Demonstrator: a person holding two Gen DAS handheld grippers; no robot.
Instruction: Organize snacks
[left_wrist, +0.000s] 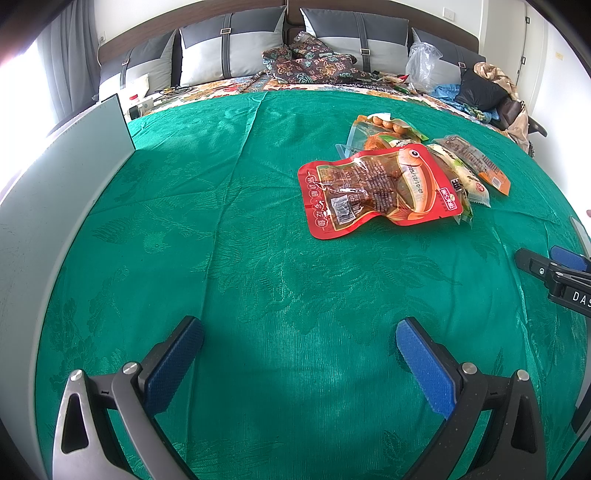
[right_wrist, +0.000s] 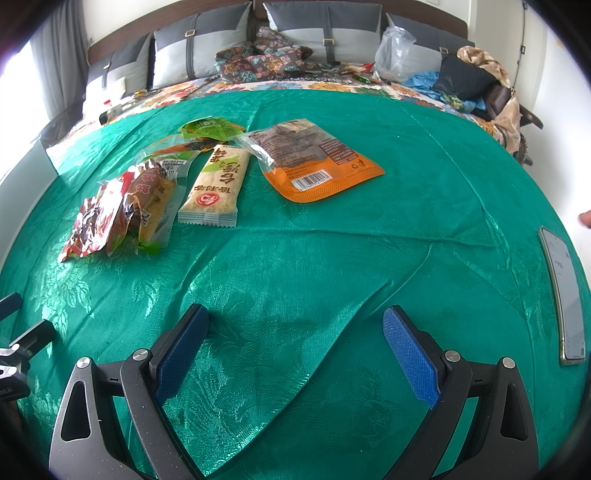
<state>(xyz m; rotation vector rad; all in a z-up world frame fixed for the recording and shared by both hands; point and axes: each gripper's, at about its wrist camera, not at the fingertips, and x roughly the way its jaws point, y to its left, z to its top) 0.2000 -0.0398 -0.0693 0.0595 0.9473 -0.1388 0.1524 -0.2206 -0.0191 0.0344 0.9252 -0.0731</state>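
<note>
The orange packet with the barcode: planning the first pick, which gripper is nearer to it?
Right, probably. The orange packet lies ahead of the right gripper, nearly centred. From the left gripper it sits at the pile's far right edge, beyond the red packet.

The green cloth (right_wrist: 332, 258) is looking shiny and woven, the snack packets (right_wrist: 207, 184) are shining like glossy plastic, and the blue pads (left_wrist: 424, 369) are looking rough.
</note>
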